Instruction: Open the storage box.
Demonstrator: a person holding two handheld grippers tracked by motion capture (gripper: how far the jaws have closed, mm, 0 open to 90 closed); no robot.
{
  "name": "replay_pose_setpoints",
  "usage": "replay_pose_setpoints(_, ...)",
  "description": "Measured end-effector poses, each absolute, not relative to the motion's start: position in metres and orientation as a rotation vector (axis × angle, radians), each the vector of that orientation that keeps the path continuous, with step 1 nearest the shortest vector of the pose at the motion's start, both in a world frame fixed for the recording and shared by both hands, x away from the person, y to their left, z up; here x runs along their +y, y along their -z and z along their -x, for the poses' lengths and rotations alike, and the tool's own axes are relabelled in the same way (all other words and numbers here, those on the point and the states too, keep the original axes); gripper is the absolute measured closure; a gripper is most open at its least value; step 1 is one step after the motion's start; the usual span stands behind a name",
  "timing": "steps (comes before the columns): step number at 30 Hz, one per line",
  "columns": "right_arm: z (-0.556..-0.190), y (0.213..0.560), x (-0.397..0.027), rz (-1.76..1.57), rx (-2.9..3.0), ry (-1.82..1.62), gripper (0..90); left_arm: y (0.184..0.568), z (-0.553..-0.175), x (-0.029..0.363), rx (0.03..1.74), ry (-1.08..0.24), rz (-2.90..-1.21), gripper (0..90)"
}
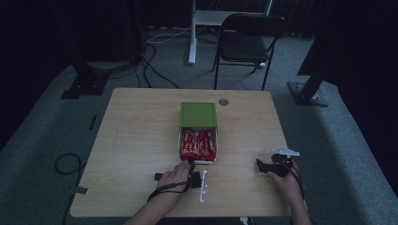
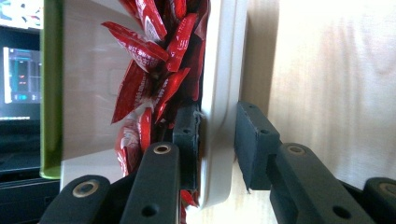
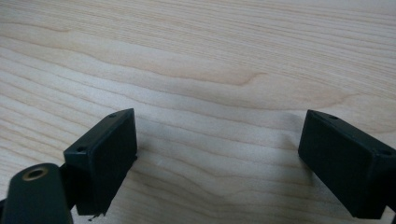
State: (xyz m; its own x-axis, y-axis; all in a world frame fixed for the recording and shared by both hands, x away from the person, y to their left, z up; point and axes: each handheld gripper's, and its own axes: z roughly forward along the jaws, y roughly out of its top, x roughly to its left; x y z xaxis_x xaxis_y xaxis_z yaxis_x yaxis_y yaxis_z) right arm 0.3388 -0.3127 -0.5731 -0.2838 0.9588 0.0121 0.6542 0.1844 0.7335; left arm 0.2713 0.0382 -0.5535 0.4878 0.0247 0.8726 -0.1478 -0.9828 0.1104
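Straddling the near wall of the white plastic tray (image 2: 217,93), the jaws of the left gripper (image 2: 212,140) are standing one inside among the red foil sachets (image 2: 149,56) and one outside over the pale wooden table (image 2: 336,70). The inner pad is lying against the wall, while a narrow gap is showing at the outer pad, so the grip is looking not quite closed. In the high view the left gripper (image 1: 191,165) is sitting at the tray's near edge, with the tray (image 1: 199,161) lying mid-table and a green flat lid or box (image 1: 198,115) covering its far part.

From where I am standing, the risk is a pull on a thin wall held by one edge: the tray could be tipping or slipping out, spilling sachets, or the inner jaw could be pinching a sachet and dragging it along.

Off to the side, the right gripper (image 3: 217,158) is hovering just over bare table with its jaws spread wide, holding nothing; in the high view the right gripper (image 1: 274,164) is sitting well apart from the tray.
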Motion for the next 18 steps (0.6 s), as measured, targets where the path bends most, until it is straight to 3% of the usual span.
replay_pose_setpoints(18, -0.339, 0.573, -0.313, -1.51, 2.01, -0.889, 11.0, 0.548, -0.259, 0.038, -0.096, -1.472, -2.539, 72.8)
